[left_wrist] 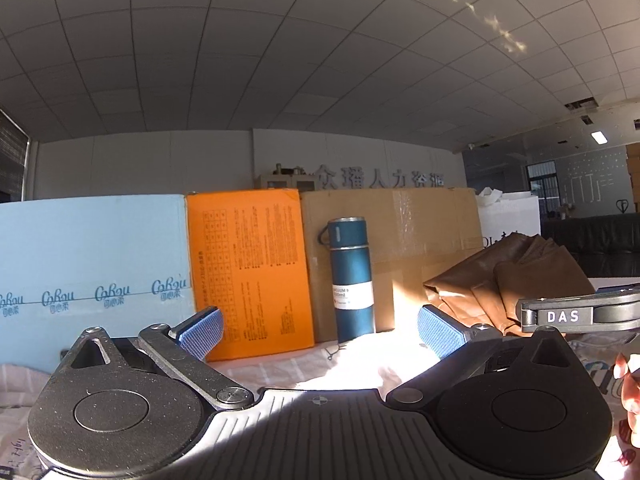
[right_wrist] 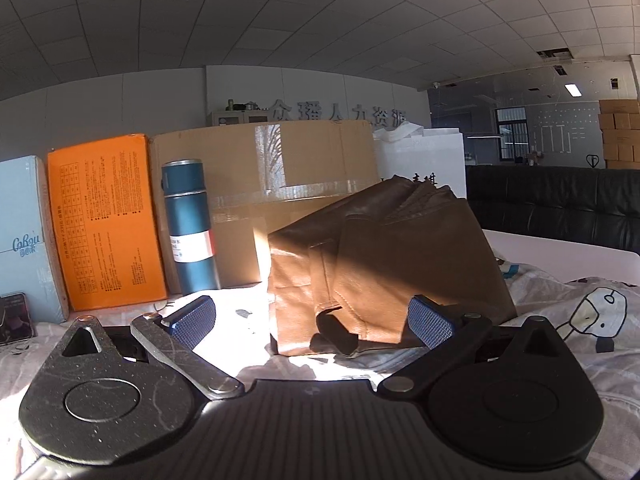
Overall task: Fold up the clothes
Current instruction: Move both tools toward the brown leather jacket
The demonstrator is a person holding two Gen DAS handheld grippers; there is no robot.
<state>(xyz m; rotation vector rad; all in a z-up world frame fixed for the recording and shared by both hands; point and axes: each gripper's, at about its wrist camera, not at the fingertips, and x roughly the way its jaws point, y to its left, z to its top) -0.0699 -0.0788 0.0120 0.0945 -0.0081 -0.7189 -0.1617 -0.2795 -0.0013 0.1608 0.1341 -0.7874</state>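
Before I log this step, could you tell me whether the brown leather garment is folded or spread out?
Folded: the brown leather garment sits as a compact, layered bundle with stacked edges, leaning on the cardboard box.

Folded brown garment (right_wrist: 384,264) fills mid-frame; right gripper (right_wrist: 312,322) gapes before it, fingers (right_wrist: 192,318) holding nothing.

Low hard sunlight from behind, blown-out white glare on bedsheet (left_wrist: 320,364) between fingers. Sharp shadow band across brown jacket (right_wrist: 400,264); cardboard box (right_wrist: 264,168) half lit. Ceiling (left_wrist: 280,40) dim, sun flecks upper right. Strong fisheye bending, black corners. Focus crisp throughout.
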